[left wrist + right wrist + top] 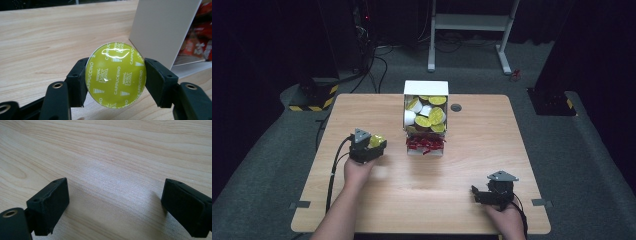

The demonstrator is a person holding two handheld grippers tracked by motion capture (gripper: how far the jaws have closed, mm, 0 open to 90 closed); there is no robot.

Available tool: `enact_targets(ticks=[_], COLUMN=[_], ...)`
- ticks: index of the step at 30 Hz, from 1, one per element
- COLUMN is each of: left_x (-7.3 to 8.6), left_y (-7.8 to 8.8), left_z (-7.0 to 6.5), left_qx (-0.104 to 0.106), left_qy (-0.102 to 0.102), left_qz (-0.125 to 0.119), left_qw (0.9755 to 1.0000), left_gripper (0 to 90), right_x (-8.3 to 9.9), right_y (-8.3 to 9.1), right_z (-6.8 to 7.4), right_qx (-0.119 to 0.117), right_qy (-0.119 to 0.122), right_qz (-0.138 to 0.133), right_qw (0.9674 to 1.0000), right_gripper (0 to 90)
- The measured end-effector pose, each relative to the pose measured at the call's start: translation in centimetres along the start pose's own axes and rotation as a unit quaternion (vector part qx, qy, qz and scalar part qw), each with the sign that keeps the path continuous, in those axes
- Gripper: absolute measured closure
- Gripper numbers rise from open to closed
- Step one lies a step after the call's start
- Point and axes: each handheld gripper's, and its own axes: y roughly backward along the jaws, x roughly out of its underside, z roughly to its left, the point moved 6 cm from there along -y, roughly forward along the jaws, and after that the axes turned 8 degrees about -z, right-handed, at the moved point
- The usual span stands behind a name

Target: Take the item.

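Left gripper (115, 82) fingers clamped on pod (115, 75), 9 o'clock of box (426, 107). Keep pod level, set gently on surface (462, 170). Right gripper (115, 207) fingers spread, idle.

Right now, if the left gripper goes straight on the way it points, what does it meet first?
Probably the white box: its side wall stands just beyond the capsule held by the left gripper, though depth is unclear.

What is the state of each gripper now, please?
Left gripper: closed on a green capsule, pads on both of its sides.
Right gripper: open, nothing between its jaws, above the bare table.
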Motion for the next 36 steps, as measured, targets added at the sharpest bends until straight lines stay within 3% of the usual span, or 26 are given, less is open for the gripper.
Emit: enact_targets(ticks=[11, 21, 25, 36], left_x=[1.1, 1.7, 2.3, 2.9], left_y=[-1.5, -2.6, -2.9, -3.3], left_z=[-0.3, -0.3, -0.1, -0.1], left_qx=[0.004, -0.007, -0.012, -0.007], left_qy=[0.004, 0.002, 0.002, 0.009], left_qz=[0.031, 0.053, 0.072, 0.071], left_qw=[0.9995, 0.9986, 0.9973, 0.9974], left_gripper=[40.3, 40.3, 40.3, 40.2], right_x=[0.0, 0.0, 0.0, 0.0], right_y=[0.0, 0.0, 0.0, 0.0], right_z=[0.0, 0.0, 0.0, 0.0], right_qx=[0.0, -0.001, -0.001, -0.001], right_qy=[0.0, 0.001, 0.001, 0.001], right_qz=[0.0, 0.0, 0.0, 0.0], right_qw=[1.0, 1.0, 1.0, 1.0], right_gripper=[7.7, 7.8, 7.8, 7.8])
